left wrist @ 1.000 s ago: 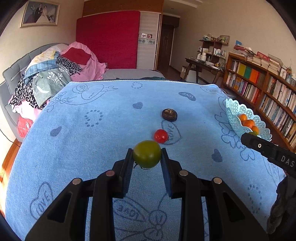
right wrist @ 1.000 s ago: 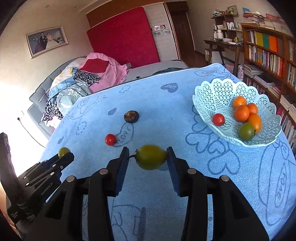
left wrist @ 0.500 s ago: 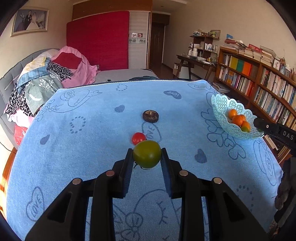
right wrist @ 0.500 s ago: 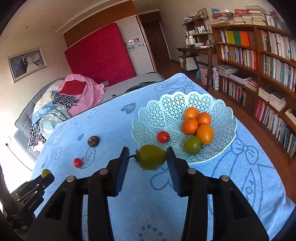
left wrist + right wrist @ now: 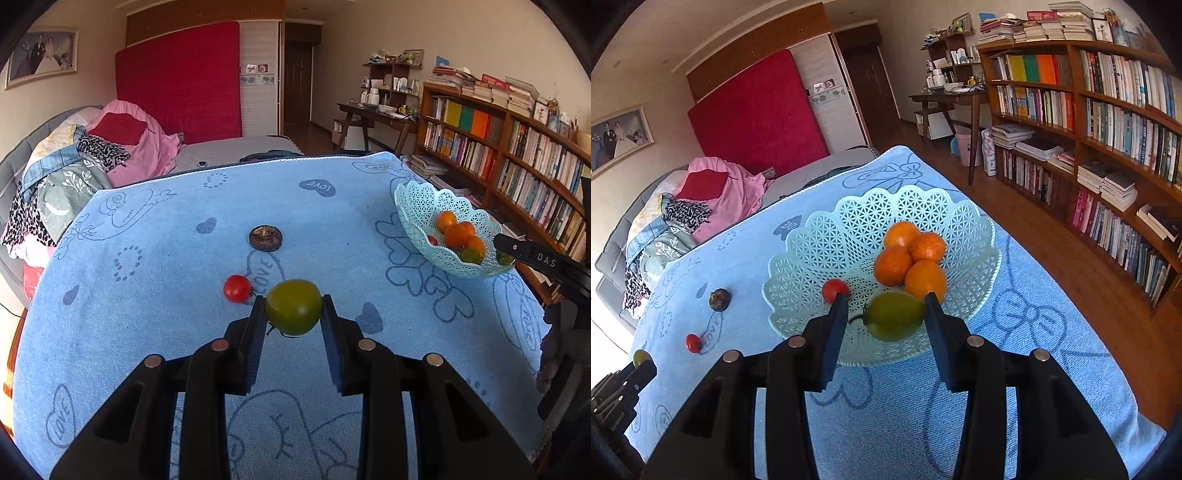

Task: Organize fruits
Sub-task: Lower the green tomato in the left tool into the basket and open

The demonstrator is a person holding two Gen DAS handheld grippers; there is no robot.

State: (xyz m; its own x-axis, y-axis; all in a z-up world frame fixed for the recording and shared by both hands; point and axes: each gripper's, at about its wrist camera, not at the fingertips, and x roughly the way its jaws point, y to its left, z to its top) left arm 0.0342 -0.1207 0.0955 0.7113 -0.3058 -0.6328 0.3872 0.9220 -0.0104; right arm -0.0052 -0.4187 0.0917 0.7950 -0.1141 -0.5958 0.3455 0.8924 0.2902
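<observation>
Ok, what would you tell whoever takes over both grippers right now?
Left gripper: shut on a green tomato, above the blue cloth, short of the basket.
Right gripper: shut on a second green tomato, over the basket's near side, not released.
In the basket: four oranges, a basket red tomato, and a green fruit seen from the left view.
On the cloth: a loose red tomato, a dark brown fruit.
Left to do: drop both green tomatoes in, then fetch those two.
</observation>
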